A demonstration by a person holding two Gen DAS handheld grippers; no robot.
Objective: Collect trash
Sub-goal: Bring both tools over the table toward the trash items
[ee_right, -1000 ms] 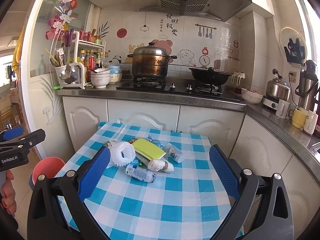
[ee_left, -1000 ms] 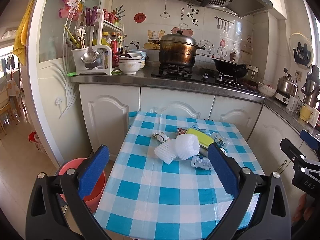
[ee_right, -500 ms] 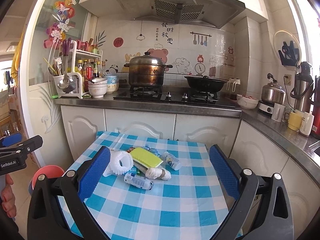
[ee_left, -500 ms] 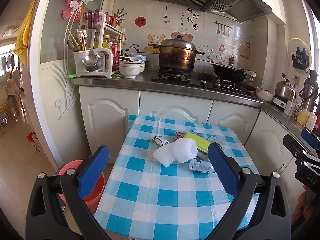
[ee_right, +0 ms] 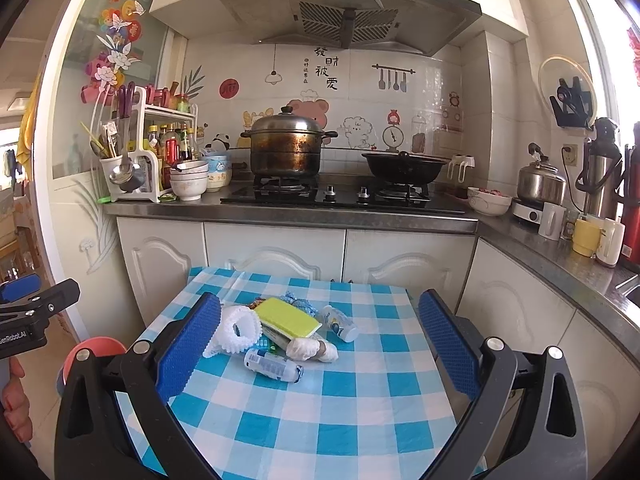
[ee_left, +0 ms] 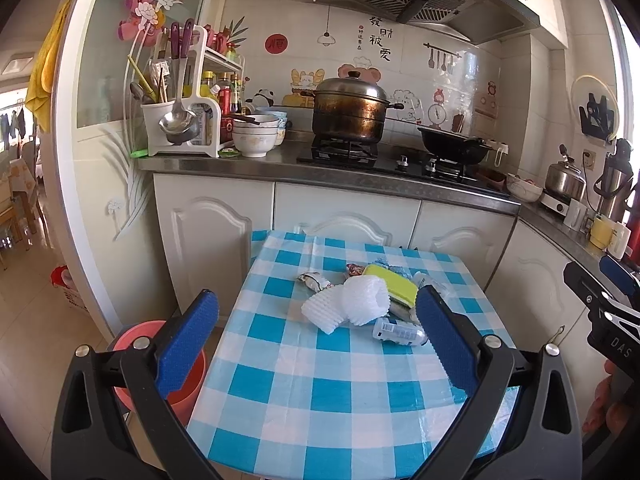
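Note:
A pile of trash lies on the blue checked table: white foam fruit nets, a yellow-green sponge, a small plastic bottle and a crumpled wrapper. The pile also shows in the right wrist view: foam net, sponge, bottle, a second bottle. My left gripper is open and empty, held above the table's near edge. My right gripper is open and empty, also short of the pile.
A pink bucket stands on the floor left of the table, also visible in the right wrist view. White cabinets and a counter with a stove, a pot and a wok stand behind the table.
Both grippers have pulled back and risen a little, so the table and pile look smaller and farther away. Nothing on the table has moved.

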